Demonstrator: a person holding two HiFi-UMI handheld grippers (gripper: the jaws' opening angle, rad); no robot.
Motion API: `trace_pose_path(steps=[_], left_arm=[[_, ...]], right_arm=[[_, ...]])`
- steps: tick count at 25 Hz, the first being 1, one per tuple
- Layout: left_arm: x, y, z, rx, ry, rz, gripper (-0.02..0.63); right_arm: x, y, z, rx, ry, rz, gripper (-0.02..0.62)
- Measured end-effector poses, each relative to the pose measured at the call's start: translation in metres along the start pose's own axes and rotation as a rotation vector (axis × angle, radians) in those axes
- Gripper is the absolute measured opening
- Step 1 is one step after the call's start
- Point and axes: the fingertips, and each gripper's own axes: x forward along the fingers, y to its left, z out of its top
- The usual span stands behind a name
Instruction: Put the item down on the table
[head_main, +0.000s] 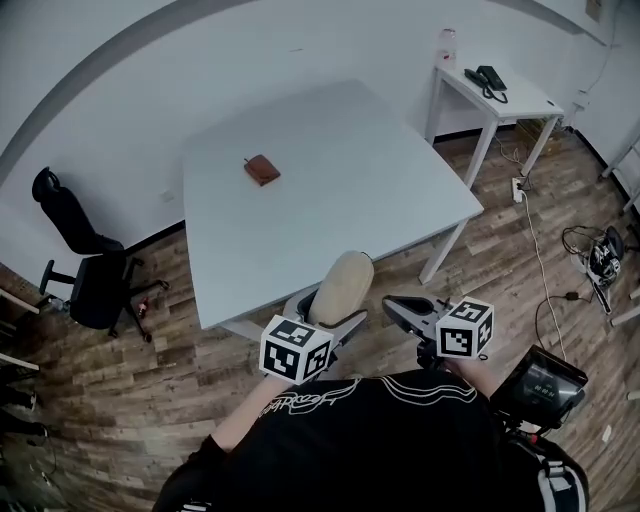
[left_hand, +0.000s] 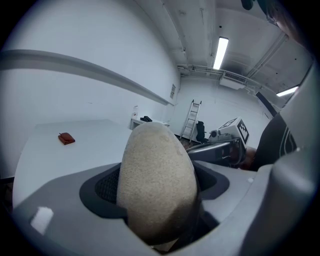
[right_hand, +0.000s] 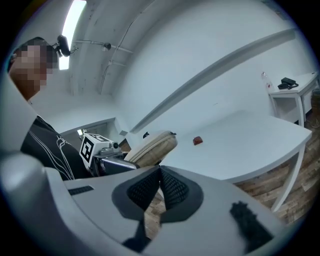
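A beige oval fabric pouch stands upright in my left gripper, which is shut on its lower end. It hangs at the near edge of the white table, above the wooden floor. In the left gripper view the pouch fills the space between the jaws. My right gripper is just to the right of it, shut with nothing held; its pads meet. From the right gripper view the pouch lies to the left. A small red-brown wallet rests on the table's far left.
A black office chair stands left of the table. A small white side table with a black phone is at the back right. Cables and a power strip lie on the floor at right. A ladder leans far off.
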Motion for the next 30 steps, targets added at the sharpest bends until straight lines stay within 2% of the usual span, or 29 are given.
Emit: trace_pose_path(steps=[8, 17, 25, 30], left_arm=[[0.006, 0.011, -0.001, 0.035, 0.006, 0.068, 0.403], [0.029, 0.042, -0.006, 0.091, 0.024, 0.148, 0.403], [0.076, 0.101, -0.028, 0.121, 0.107, 0.243, 0.403], [0.106, 0.132, -0.052, 0.081, 0.171, 0.291, 0.403]], right_arm=[[-0.006, -0.004, -0.008, 0.02, 0.021, 0.005, 0.005], [-0.003, -0.007, -0.017, 0.054, -0.014, -0.032, 0.005], [-0.012, -0.008, -0.024, 0.069, -0.023, -0.066, 0.005], [-0.021, -0.01, -0.037, 0.107, -0.024, -0.094, 0.005]])
